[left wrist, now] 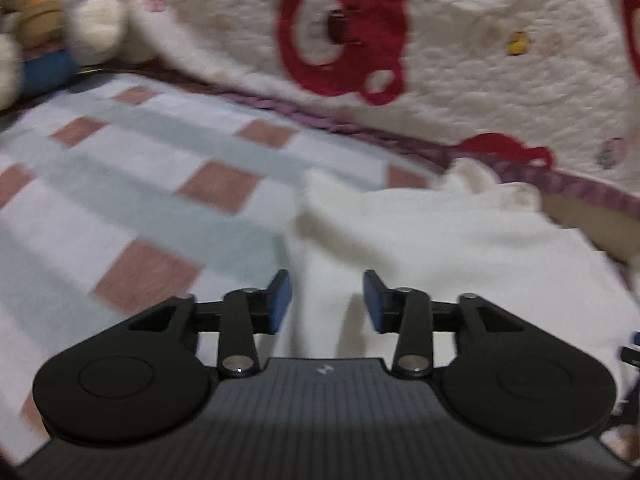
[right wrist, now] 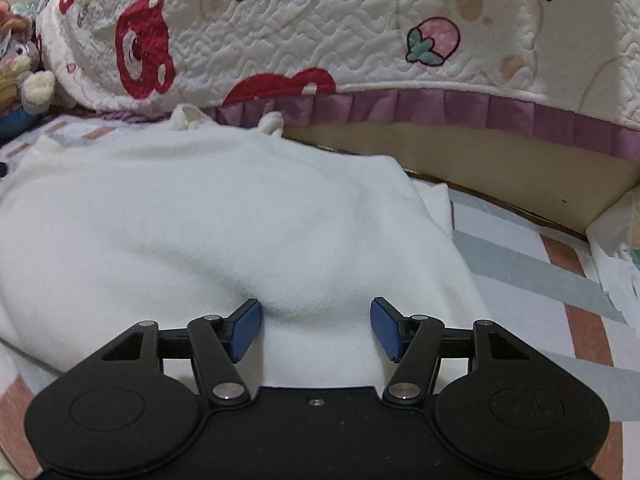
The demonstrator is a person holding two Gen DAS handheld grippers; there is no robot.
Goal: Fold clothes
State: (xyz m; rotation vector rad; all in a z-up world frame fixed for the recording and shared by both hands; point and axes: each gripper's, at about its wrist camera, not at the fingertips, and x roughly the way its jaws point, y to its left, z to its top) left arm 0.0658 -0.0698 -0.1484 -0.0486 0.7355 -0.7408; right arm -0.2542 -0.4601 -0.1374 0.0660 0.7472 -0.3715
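Up front in the left wrist view, the left tongs stand open with nothing between the blue pads, poised over the left border of one white garment. That border runs from between the pads away toward the far edge of the bed, where the garment's small bunched end lies just beside the purple-frilled hem of one quilt printed with red bears. To the left of the garment the checked sheet lies bare all the way to the bed's far left corner, where one plush toy sits; the picture is blurred there.

From the right wrist view, the right tongs are likewise spread apart, empty, over the near part of the same white garment, which covers the middle and left of the bed. Its right border slants from the far edge down toward the near edge, leaving a bare strip of checked sheet on the right. Along the far edge stand the quilt and a tan board below its frill. A plush toy shows at the far left corner.
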